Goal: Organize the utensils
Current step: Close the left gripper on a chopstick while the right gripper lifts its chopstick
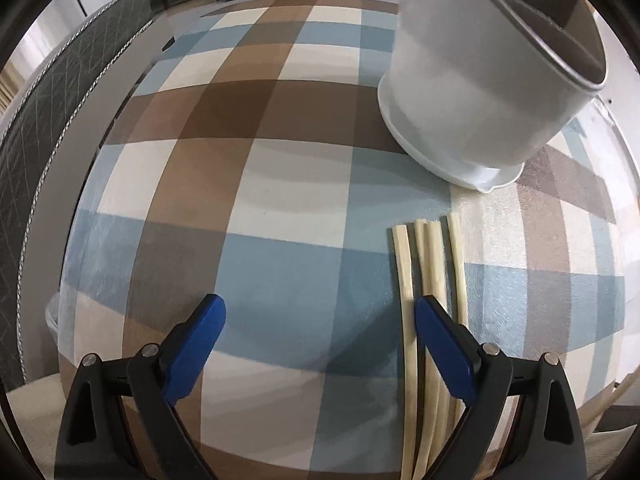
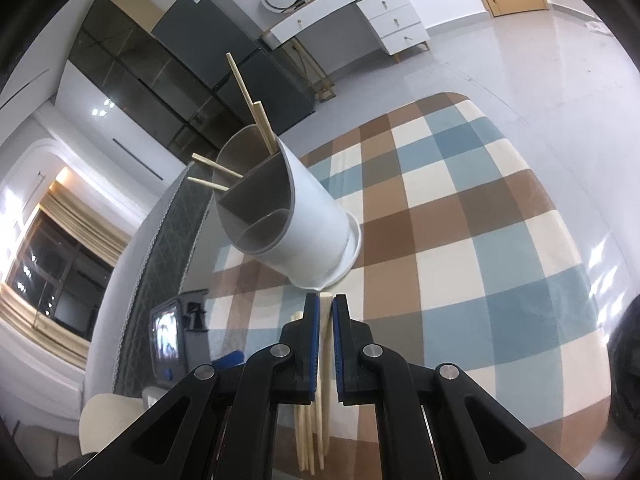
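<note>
A white utensil holder (image 1: 480, 80) with grey dividers stands on the checked tablecloth (image 1: 280, 208); in the right wrist view the holder (image 2: 312, 220) has several chopsticks (image 2: 248, 96) standing in its far compartments. Several pale chopsticks (image 1: 432, 264) lie side by side on the cloth in front of it. My left gripper (image 1: 320, 320) is open and empty, low over the cloth, its right finger (image 1: 440, 344) over the loose chopsticks. My right gripper (image 2: 326, 304) is shut on one chopstick (image 2: 325, 344), just above the pile (image 2: 308, 440) and near the holder's base.
A dark quilted sofa back (image 1: 60, 128) runs along the table's left edge. The right wrist view shows dark cabinets (image 2: 168, 80), a white drawer desk (image 2: 380, 8) and a glossy floor beyond the table. A small screen device (image 2: 168, 332) sits at the left.
</note>
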